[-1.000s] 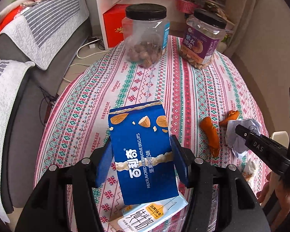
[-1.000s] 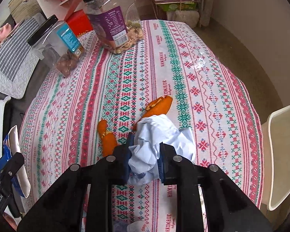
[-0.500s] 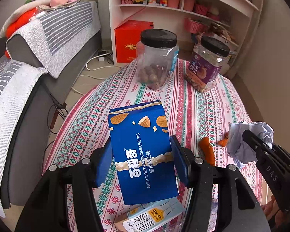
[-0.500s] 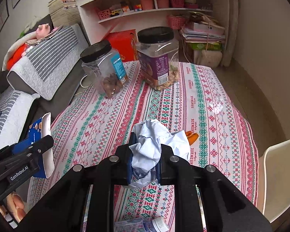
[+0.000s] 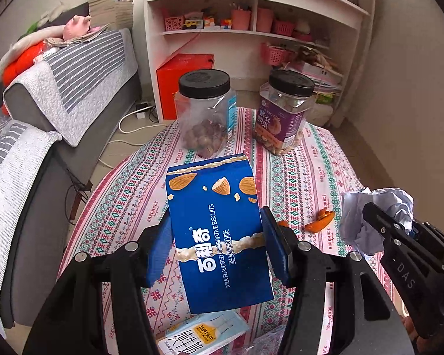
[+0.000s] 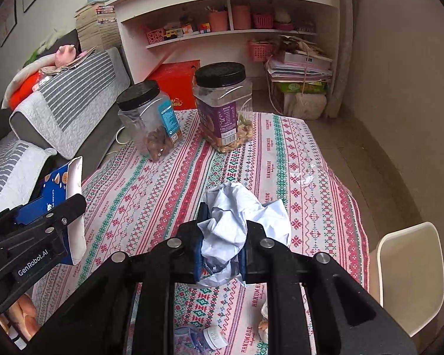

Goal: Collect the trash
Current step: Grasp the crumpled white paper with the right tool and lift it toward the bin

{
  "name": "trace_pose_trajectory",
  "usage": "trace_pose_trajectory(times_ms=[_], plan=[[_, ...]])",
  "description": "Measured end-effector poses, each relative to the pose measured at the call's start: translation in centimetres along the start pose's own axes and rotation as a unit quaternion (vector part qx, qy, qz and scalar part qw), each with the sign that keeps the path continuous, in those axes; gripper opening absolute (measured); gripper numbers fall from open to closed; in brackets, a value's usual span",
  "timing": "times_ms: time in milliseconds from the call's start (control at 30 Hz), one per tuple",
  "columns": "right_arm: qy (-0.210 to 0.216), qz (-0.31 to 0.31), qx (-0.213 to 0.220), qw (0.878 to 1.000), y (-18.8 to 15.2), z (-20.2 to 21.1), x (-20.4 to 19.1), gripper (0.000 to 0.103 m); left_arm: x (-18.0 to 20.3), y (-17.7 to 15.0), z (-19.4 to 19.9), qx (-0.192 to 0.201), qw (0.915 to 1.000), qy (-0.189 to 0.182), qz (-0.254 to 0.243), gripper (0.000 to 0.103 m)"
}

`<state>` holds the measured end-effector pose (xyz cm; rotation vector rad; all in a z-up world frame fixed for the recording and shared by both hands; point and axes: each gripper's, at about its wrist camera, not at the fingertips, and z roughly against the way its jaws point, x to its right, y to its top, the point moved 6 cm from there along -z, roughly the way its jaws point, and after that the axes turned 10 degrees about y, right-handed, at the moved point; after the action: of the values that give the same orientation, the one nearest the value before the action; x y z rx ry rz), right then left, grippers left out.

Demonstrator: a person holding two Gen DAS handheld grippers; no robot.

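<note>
Striped cloth in pink, red and green covered the round table (image 6: 284,159), and both tongs hung above it. Nearest, the left gripper (image 5: 219,236) pinched a blue biscuit box (image 5: 219,230) by its two sides, held up off the cloth. The right gripper (image 6: 220,245) was pressed tight on a ball of crumpled white paper (image 6: 239,216), also up in the air. Under the box lay a milk carton (image 5: 201,334) at the table's near edge. A bit farther, orange peel bits (image 5: 319,222) sat on the cloth, not yet picked up. At the far end stood two jars with black lids, a nut jar (image 5: 205,112) and a purple-label jar (image 5: 284,112), with a white shelf (image 5: 251,29) behind them.

No trash bin showed in either view. I think the box could slip, because it was smooth and the pads only touched its thin edges. The paper could pull loose, since only a small fold was squeezed.
</note>
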<state>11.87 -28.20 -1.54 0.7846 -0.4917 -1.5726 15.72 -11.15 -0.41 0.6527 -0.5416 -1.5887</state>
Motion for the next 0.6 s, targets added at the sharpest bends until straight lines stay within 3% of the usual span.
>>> trace_pose_trajectory(times_ms=[600], plan=[[-0.044,-0.022,0.017,0.999,-1.0,4.8,6.5,0.017,7.5,-0.5,1.6,0.013,0.9984,-0.041,-0.036,0.056]])
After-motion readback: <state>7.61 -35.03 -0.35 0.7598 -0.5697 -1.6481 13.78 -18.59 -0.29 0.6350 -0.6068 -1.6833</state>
